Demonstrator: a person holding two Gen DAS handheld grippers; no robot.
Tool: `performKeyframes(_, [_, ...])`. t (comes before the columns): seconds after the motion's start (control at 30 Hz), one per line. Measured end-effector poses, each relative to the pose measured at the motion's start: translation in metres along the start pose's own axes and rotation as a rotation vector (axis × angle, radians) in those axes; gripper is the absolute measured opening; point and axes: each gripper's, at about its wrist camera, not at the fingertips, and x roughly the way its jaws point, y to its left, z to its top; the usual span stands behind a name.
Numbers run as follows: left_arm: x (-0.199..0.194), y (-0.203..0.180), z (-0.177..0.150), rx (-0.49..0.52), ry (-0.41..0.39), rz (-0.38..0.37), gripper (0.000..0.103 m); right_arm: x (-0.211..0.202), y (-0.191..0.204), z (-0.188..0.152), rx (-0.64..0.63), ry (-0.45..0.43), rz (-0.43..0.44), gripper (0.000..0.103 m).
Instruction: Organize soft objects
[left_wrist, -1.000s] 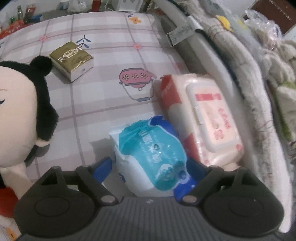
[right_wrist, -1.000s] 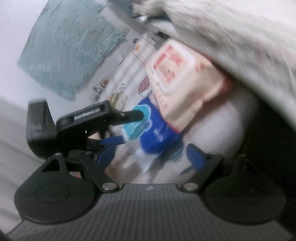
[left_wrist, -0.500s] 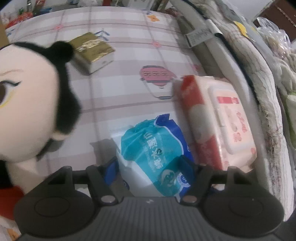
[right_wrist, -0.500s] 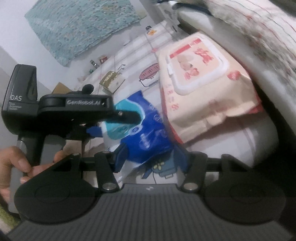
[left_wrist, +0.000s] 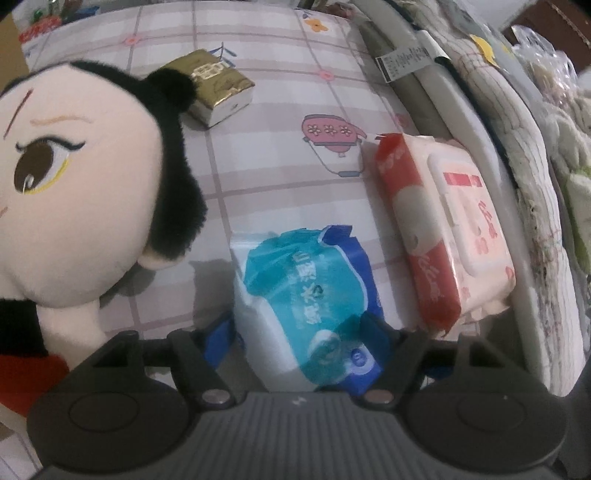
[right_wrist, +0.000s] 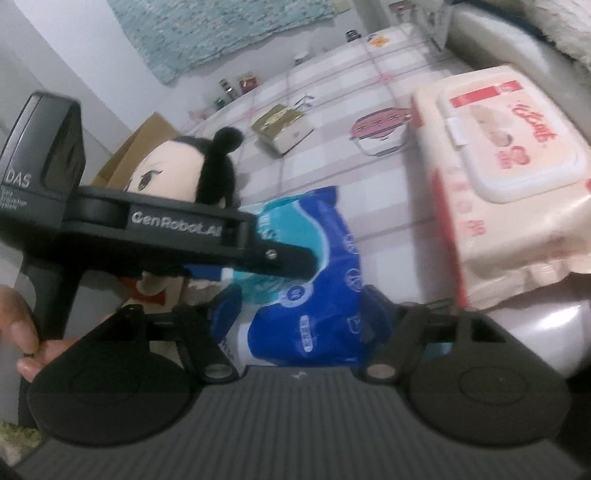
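Your left gripper (left_wrist: 301, 334): both blue-padded fingers pressed against the sides of the blue tissue pack (left_wrist: 308, 306), which stands on end on the checked bedsheet (left_wrist: 280, 177); held firmly between the pads. Your right gripper (right_wrist: 301, 321): fingers set either side of the same blue tissue pack (right_wrist: 317, 280) from the other angle, blue pads close against the wrapper, though whether they actually squeeze it or only bracket it you cannot tell from this view. Left gripper body (right_wrist: 177, 229): seen from the right wrist as a black arm crossing over the top of the pack, your left hand (right_wrist: 26, 332) on its handle at the edge of the frame. Pink wipes pack (left_wrist: 454, 236): lying flat just beside the blue pack on its right, lid up, its far long side against the grey padded edge (left_wrist: 461, 110) that runs along the bed. Gold tissue brick (left_wrist: 218, 92): lying on the sheet well beyond the blue pack, apart from everything else except the doll's hair bun near its corner. Plush doll (left_wrist: 74, 192): large cream face, black hair, red clothing below, standing to the left of the blue pack and near it, not touching. Folded quilts and fleece (left_wrist: 517, 122): heaped along the right side beyond the padded edge
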Motion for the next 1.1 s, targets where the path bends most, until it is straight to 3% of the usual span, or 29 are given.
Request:
performKeyframes(0.17, [-0.007, -0.006, 0.004, 0.016, -0.016, -0.022, 0.094, -0.003, 0.007, -0.006, -0.018, 0.046, 0.054, 0.073])
performKeyframes(0.47, [0.011, -0.024, 0.006, 0.099, 0.045, 0.063, 0.096, -0.007, 0.002, -0.019, 0.005, 0.06, 0.073, 0.073])
performKeyframes(0.57, [0.008, -0.022, 0.003, 0.089, 0.024, 0.053, 0.096, -0.013, 0.001, -0.021, 0.012, 0.054, 0.06, 0.074])
performKeyframes(0.83, [0.025, -0.026, 0.004, 0.128, 0.082, 0.075, 0.099, -0.015, -0.009, -0.02, 0.029, 0.052, 0.084, 0.078])
performKeyframes(1.1, [0.039, -0.051, -0.005, 0.296, 0.055, 0.192, 0.103, -0.019, -0.016, -0.023, 0.047, 0.04, 0.082, 0.085])
